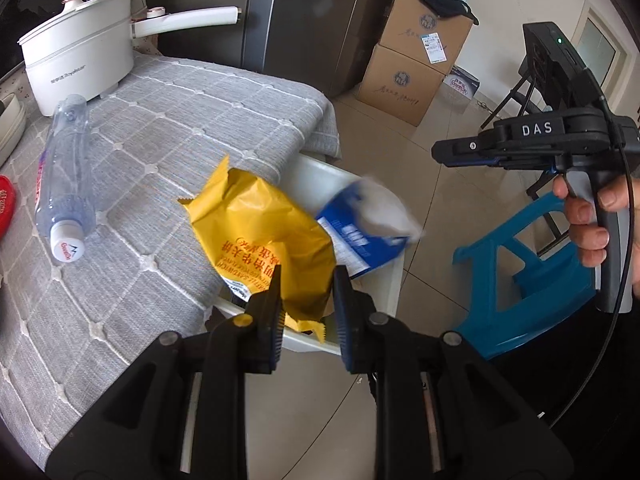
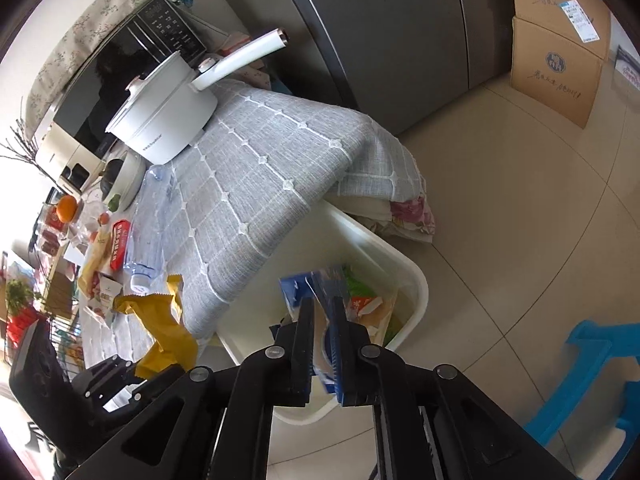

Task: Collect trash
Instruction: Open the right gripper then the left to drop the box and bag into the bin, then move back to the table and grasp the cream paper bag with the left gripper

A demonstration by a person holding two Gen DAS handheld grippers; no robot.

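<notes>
Over white plastic bin (image 2: 416,280): left tool (image 1: 307,280) grips crinkled yellow wrapper (image 1: 260,236); right tool (image 2: 322,312) slightly apart w/ blue packet (image 2: 320,280) between.

Bin (image 2: 416,284) beside table (image 2: 280,160) (bottle (image 1: 64,184) on it)

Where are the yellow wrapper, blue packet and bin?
yellow wrapper (image 1: 264,236): left wrist view, middle of its crumpled face.
blue packet (image 1: 360,236): left wrist view, blue printed side.
bin (image 2: 416,280): right wrist view, far corner of its white rim.
</notes>
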